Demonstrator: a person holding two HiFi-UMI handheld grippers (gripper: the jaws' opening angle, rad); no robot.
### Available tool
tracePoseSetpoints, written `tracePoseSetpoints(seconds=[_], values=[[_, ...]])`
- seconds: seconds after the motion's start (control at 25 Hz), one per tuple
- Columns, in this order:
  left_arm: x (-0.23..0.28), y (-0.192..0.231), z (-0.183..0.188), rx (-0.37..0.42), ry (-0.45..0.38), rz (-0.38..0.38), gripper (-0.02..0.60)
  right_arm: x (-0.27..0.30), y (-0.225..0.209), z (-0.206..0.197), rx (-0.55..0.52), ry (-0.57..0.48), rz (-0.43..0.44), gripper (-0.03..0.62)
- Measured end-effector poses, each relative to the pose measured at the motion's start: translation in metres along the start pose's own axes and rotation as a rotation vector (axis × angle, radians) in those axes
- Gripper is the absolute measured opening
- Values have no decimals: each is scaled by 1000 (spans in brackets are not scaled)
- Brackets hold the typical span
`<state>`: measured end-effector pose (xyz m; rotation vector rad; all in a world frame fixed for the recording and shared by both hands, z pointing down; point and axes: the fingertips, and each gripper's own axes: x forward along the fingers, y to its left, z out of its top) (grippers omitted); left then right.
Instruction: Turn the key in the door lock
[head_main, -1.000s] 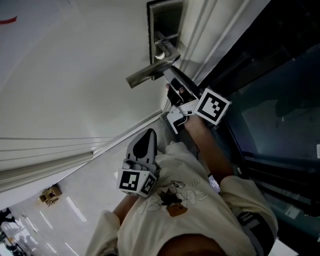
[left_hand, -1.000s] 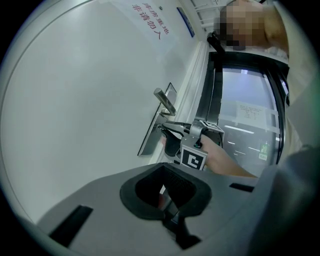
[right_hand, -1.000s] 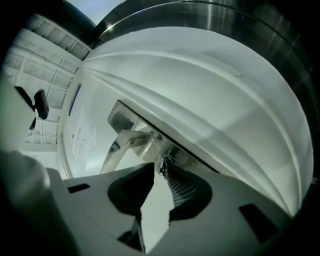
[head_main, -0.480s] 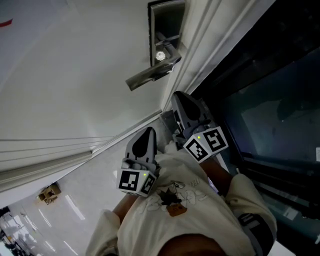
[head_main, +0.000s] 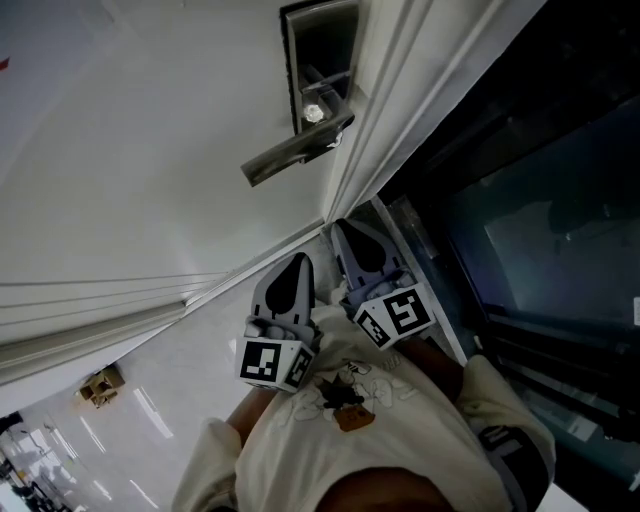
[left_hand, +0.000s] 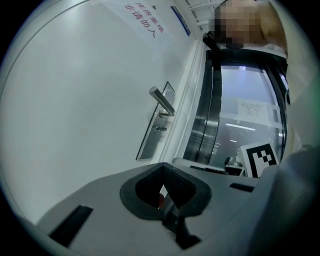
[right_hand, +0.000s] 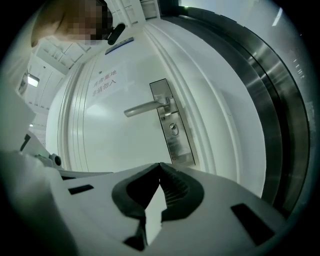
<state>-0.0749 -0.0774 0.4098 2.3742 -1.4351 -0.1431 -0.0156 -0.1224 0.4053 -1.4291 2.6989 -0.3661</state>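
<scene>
The white door carries a steel lock plate (head_main: 322, 60) with a lever handle (head_main: 290, 152) and a round lock cylinder (head_main: 313, 113) just above it. In the right gripper view the cylinder (right_hand: 173, 128) sits under the handle (right_hand: 145, 107); whether a key is in it is too small to tell. My right gripper (head_main: 345, 228) is shut and empty, drawn back from the lock beside the door frame. My left gripper (head_main: 298, 262) hangs next to it, shut with nothing held. In the left gripper view the handle (left_hand: 162, 101) and plate (left_hand: 151, 137) lie well ahead.
A dark glass panel with steel frame (head_main: 520, 200) stands right of the door. Chinese lettering (right_hand: 104, 82) is printed on the door. The person's shirt (head_main: 360, 420) fills the lower middle. Polished floor with a small box (head_main: 98, 388) lies lower left.
My right gripper left the lock area, moved down and back toward the body, rolled over so its marker cube now faces up, and its jaws closed. The left gripper stayed put.
</scene>
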Motion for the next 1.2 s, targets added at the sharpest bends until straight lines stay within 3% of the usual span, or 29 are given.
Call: tracePoseSetpoints(seconds=[1.2], values=[[-9,-7,-4,-21,0,52,5,-10,5,4,-24,23,10,6]])
